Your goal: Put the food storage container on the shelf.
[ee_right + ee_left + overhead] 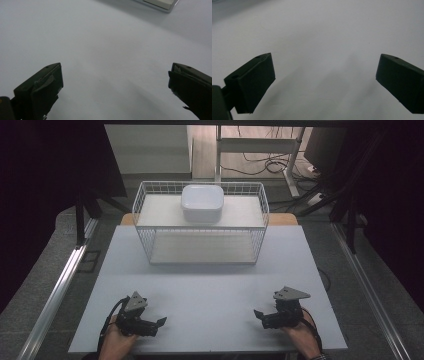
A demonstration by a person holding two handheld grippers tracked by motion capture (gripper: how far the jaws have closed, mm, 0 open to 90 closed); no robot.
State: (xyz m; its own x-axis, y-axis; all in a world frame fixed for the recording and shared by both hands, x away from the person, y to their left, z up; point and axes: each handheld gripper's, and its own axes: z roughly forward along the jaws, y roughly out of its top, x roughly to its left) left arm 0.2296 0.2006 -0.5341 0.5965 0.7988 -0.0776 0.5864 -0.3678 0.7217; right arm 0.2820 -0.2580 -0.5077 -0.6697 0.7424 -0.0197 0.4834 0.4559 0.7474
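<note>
Both grippers – left gripper [159,322], right gripper [258,314] – spread wide, empty; risk of tipping white bowl [202,203] off wire rack [145,240] if nudged

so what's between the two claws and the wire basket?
Nothing: bare white table separates the left claw and right claw from the basket, seen in the high view.

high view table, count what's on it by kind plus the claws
white wire rack: 1
white bowl, on the rack's top shelf: 1
claws, left claw and right claw, both open and empty: 2
total: 4
</note>
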